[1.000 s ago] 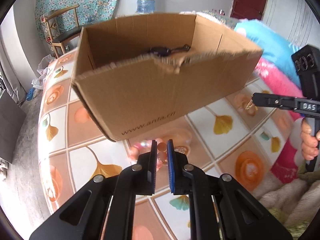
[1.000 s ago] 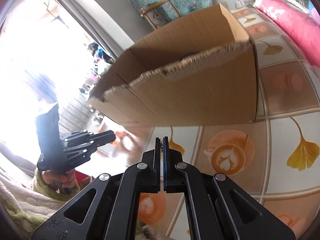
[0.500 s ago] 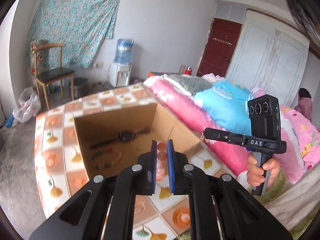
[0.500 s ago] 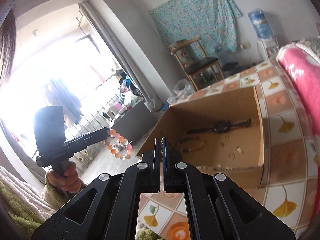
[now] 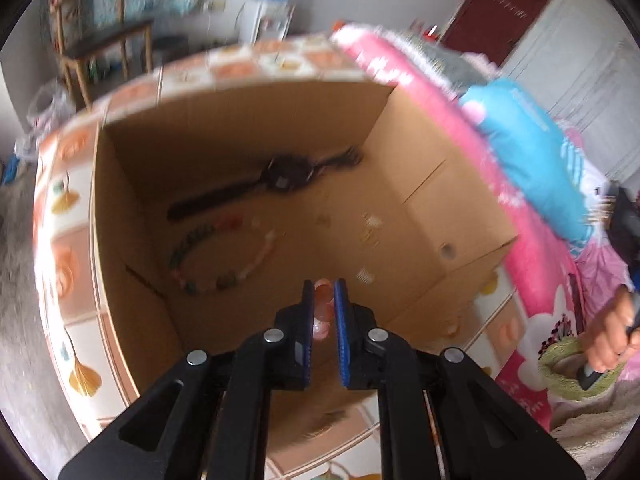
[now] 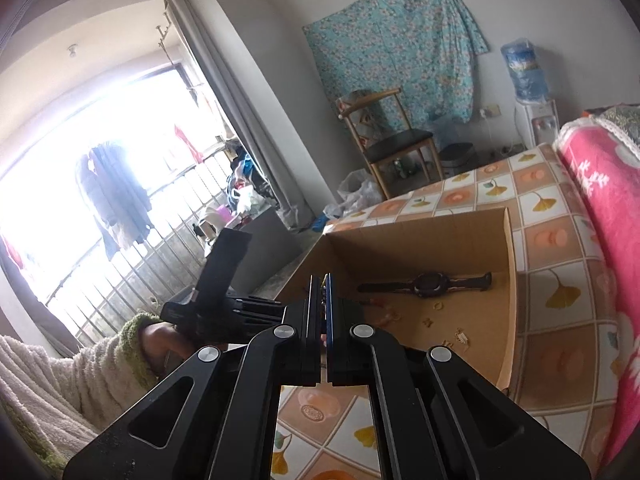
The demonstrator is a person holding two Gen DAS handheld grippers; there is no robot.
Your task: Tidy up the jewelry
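The left claw (image 5: 323,300) was clamped on a peach bead bracelet (image 5: 322,308), the beads showing between its blue pads, and it was held over the open top of the cardboard box (image 5: 432,216). That placing made sense for the task: from above the mouth, parting the pads would let the bracelet fall straight onto the box floor without catching on a wall. The left view was smeared, so how far down into the box the claw sat was hard to judge.

Inside the box lay what was already sorted. A black wristwatch (image 5: 280,178) was stretched out flat along the far wall, and a multicoloured bead bracelet (image 5: 224,256) lay in a loose ring nearer the middle. A few small pale trinkets (image 5: 370,232) were scattered toward the right side. The floor directly below the left claw looked bare, which probably explained the spot chosen.

The right claw (image 6: 324,308) was held back and higher, on the near side of the box, with its pads pressed together. Something very thin may have been pinched there, but I could not tell. From that camera the left gripper body and the hand (image 6: 168,340) holding it showed at the box's near left corner. The box stood on a bed covered by a ginkgo-patterned sheet (image 6: 560,280), beside a pink blanket (image 6: 600,184).
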